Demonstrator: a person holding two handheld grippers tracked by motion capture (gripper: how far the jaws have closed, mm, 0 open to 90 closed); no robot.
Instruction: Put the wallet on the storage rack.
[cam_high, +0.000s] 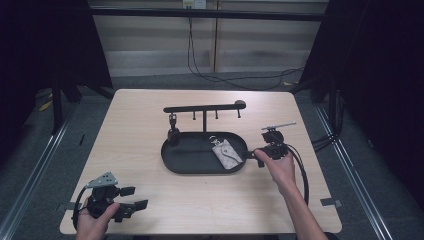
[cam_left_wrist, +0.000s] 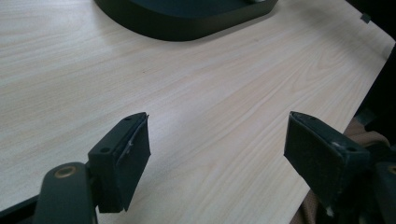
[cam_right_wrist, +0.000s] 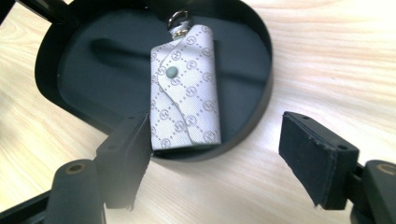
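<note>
Right gripper (cam_right_wrist: 215, 154), which I am steering, is hovering at the right-hand end of the black tray (cam_right_wrist: 70, 60) with its jaws standing wide apart and nothing between them. Seen through the right gripper view, the key pouch (cam_right_wrist: 187, 88) is lying straight ahead of the jaws and just beyond them, inside the tray and close against its near wall. Its long axis is running away from the gripper, the metal ring (cam_right_wrist: 178, 18) at the far end and the square bottom edge at the near end, so the jaw gap is sitting across the pouch's short width. In the high view the right gripper (cam_high: 260, 152) is nearly touching the tray's (cam_high: 170, 162) right end beside the pouch (cam_high: 226, 153), while the left gripper (cam_high: 134, 197), also open and empty, is resting well apart from the tray near the table's (cam_high: 150, 105) front left corner; I am judging the right hand the one to take the pouch.

Pouch: pale grey woven or coated fabric, flat and rectangular, printed with a dotted diamond lattice, closed by a curved flap and a dull green snap. Tray: matt black, oval, low-walled, looking rigid. Behind the tray a black hook rack (cam_high: 205, 107) is standing, with a dark item (cam_high: 173, 134) hanging from one peg. Table: light wood grain, smooth.
</note>
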